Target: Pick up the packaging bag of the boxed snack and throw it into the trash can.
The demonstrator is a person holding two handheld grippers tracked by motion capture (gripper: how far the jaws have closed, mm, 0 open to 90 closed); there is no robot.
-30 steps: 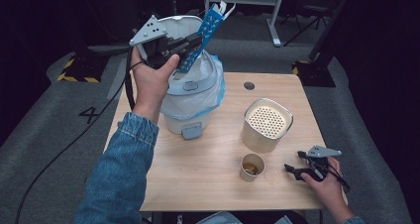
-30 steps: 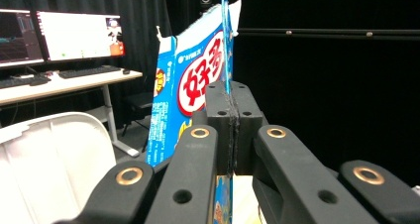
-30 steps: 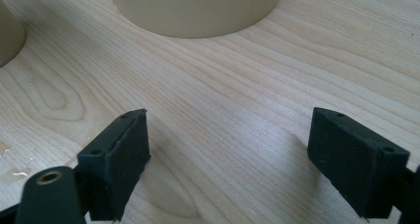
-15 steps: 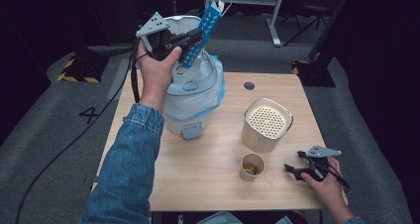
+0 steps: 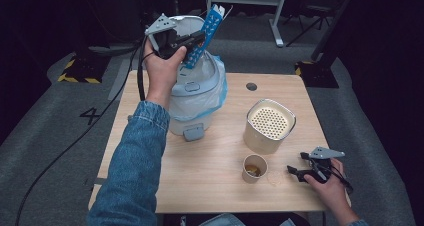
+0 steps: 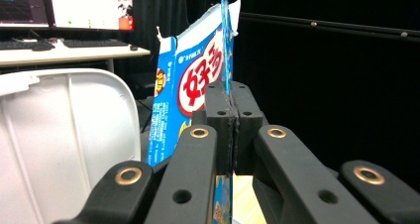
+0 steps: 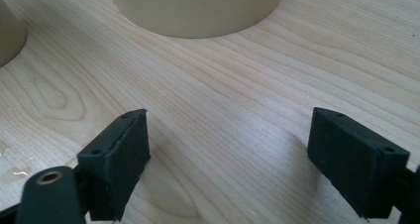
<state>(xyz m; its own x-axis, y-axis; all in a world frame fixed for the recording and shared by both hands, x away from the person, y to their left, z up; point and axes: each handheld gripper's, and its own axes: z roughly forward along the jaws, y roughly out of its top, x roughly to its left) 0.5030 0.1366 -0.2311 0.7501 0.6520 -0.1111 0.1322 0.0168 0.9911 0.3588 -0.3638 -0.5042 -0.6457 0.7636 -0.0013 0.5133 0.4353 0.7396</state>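
A torn blue snack box (image 5: pixel 205 33) with red characters on it (image 6: pixel 195 80) is pinched flat in my left gripper (image 5: pixel 195 38), whose jaws are shut on it above the open white pedal bin (image 5: pixel 197 93). The bin's raised lid (image 6: pixel 64 135) stands just behind the box. My right gripper (image 5: pixel 296 170) rests on the table's front right, open, its pads (image 7: pixel 121 164) spread wide with only bare wood between them.
A cream perforated canister (image 5: pixel 269 125) stands right of the bin, with a small paper cup (image 5: pixel 254 167) in front of it. The bin has a blue liner. A desk with monitors (image 6: pixel 74 6) lies beyond the table.
My left gripper has carried the blue box a little to the right and farther back over the bin. The right gripper has stayed put.
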